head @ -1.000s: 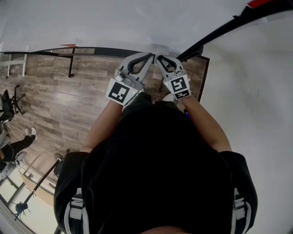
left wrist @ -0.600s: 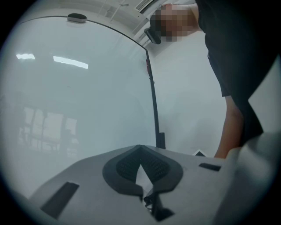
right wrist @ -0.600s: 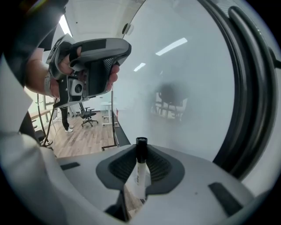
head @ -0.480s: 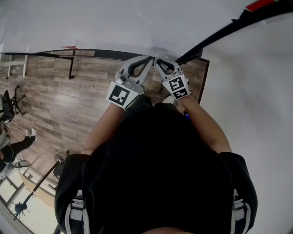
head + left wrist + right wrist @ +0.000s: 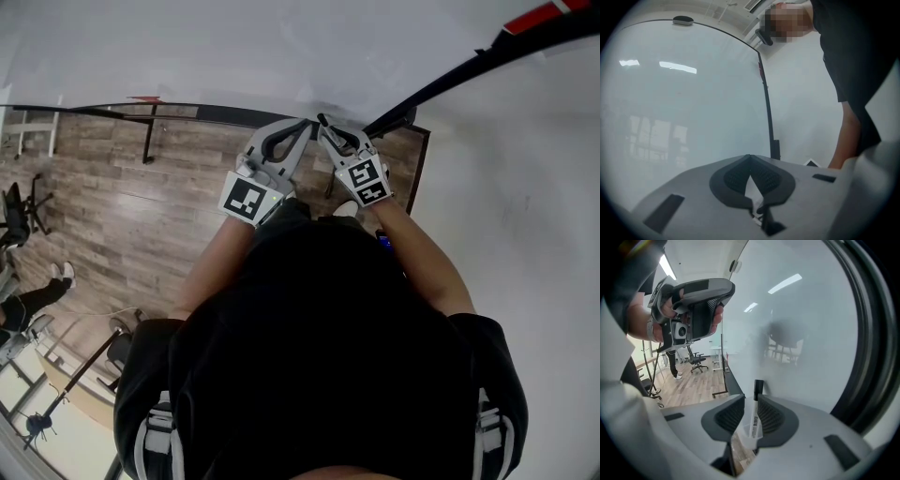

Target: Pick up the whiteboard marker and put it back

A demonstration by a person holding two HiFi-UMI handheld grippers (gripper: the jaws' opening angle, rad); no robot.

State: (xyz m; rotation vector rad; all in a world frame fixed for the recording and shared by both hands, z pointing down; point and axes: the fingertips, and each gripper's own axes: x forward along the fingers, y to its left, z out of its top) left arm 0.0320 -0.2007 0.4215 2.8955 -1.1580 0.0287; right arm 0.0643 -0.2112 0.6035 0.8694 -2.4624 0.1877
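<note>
My right gripper (image 5: pixel 750 398) has its jaws opening. The whiteboard marker (image 5: pixel 754 414) stands between them, close to one pad, with a gap at the other. Its long axis is upright, black cap on top, rising past my jaw tips. I cannot tell what its lower end rests on. Just beyond is the whiteboard (image 5: pixel 811 333), with its dark bottom ledge (image 5: pixel 732 380). My left gripper (image 5: pixel 750 157) is closed on nothing, so the right one is nearer.

Wood-plank floor (image 5: pixel 122 220), office chair (image 5: pixel 697 360) (black, wheeled)
</note>
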